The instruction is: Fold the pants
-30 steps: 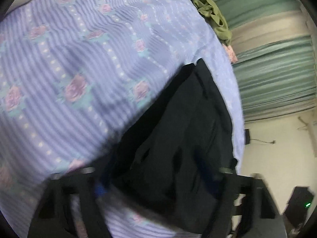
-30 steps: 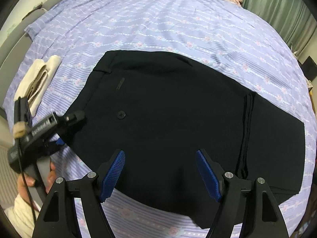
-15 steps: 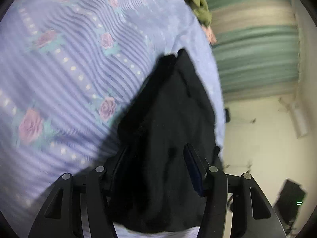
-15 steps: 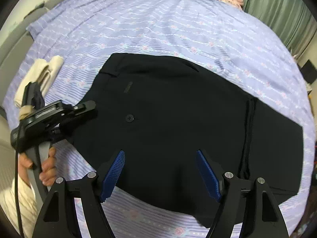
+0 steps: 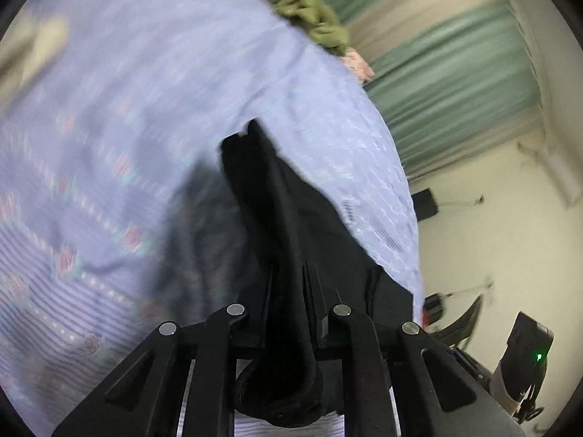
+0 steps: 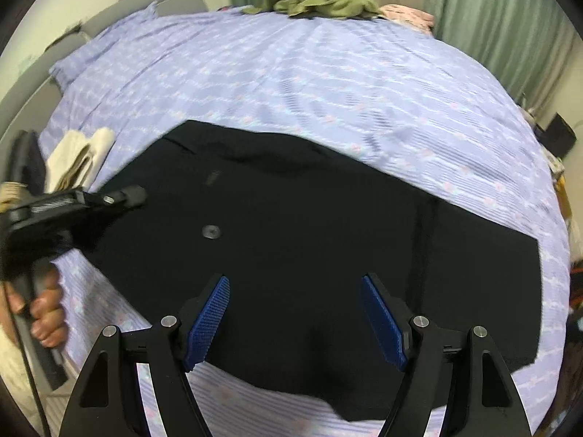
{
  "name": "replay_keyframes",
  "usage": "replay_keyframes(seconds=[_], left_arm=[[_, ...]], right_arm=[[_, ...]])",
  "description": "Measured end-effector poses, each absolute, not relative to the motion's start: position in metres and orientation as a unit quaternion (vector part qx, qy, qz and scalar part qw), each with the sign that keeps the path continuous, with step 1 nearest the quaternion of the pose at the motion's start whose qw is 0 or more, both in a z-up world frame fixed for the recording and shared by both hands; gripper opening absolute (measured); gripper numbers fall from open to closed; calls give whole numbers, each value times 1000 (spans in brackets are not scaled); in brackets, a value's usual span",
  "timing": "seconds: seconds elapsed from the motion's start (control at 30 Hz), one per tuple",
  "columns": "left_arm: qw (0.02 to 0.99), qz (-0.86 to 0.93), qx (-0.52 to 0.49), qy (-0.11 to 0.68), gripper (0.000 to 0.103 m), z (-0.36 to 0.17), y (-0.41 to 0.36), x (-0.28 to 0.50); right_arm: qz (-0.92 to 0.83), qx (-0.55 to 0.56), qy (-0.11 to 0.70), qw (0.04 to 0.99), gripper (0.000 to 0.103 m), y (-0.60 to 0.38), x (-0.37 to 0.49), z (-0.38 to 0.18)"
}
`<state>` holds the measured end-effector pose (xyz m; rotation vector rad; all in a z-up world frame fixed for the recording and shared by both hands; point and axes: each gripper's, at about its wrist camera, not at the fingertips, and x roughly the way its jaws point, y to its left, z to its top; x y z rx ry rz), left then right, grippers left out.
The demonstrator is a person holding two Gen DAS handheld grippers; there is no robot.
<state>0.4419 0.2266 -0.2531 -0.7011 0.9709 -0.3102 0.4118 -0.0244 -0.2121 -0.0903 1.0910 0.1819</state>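
I saw one bed (image 6: 328,83) filling both views, covered by a single lilac sheet (image 6: 364,73) printed with stripes and small pink roses. On it lay one pair of black pants (image 6: 309,225), spread mostly flat across the near half of the bed, with one round button (image 6: 211,232) showing on the dark cloth and a vertical fold line towards the right end. Behind the bed hung green curtains (image 6: 492,11); I counted two hanging stretches of them in the right wrist view, parted by a paler strip.

At the far edge of the bed sat one crumpled olive garment (image 6: 320,2), with one pink cloth (image 6: 408,12) just beside it on the right. Near the left edge of the bed, beside the pants, lay one folded cream cloth (image 6: 82,156).

I had two tools at work. My left tool (image 6: 127,195) was at the pants' left edge, its jaws closing, and in the left wrist view the black fabric ran up between the two fingers in a gathered ridge, pinched there and lifted off the sheet, with a shadow under it. One hand (image 6: 45,309) gripped that tool's handle at the lower left. My right tool (image 6: 295,313) hovered over the near edge of the pants with its two blue pads (image 6: 207,320) spread wide apart, nothing between them but the view of the cloth below
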Motion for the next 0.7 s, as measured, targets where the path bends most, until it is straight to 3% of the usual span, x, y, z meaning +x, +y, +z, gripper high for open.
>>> replay_keyframes(seconds=[0.4, 0.7], left_arm=[[857, -224, -209, 413, 15, -128, 59, 459], [825, -284, -179, 455, 14, -133, -102, 469]], right_arm=[[-1, 23, 468, 884, 75, -176, 370, -137], [-52, 62, 441, 894, 75, -294, 332, -121]])
